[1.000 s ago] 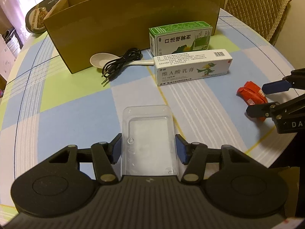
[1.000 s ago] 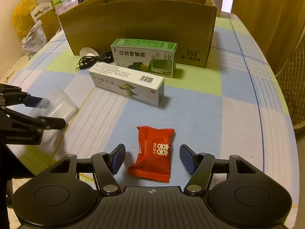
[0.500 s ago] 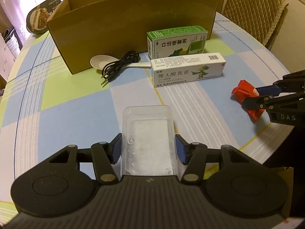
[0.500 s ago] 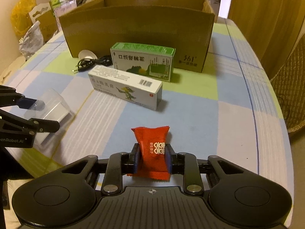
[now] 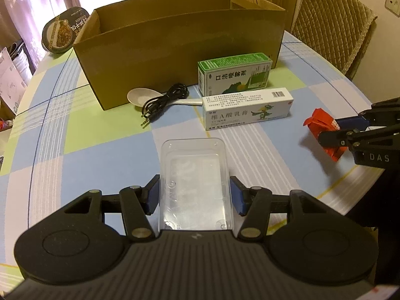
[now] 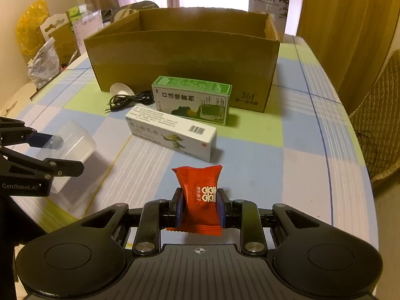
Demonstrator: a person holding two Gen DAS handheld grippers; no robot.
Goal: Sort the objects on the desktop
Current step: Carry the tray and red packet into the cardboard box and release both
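Note:
A clear plastic box [image 5: 195, 165] sits between the blue pads of my left gripper [image 5: 194, 196], which is shut on its sides. In the right wrist view that box [image 6: 75, 137] hangs just above the tablecloth, with a shadow beneath it. My right gripper [image 6: 200, 206] is shut on a red candy packet [image 6: 200, 182] and holds it off the table. A green carton [image 5: 233, 75], a white tube carton [image 5: 247, 108], a white spoon [image 5: 140, 96] and a black cable [image 5: 165, 100] lie in front of the open cardboard box [image 5: 180, 50].
A checked cloth covers the round table [image 5: 75, 125]. A padded chair [image 5: 332, 25] stands at the far right. An instant-noodle bowl [image 5: 65, 32] sits left of the cardboard box. Bags [image 6: 45, 60] and a white carton [image 6: 268, 3] stand beyond the table.
My right gripper went from open around the red packet to shut on it, then lifted it. The left gripper kept hold of the clear box and rose a little.

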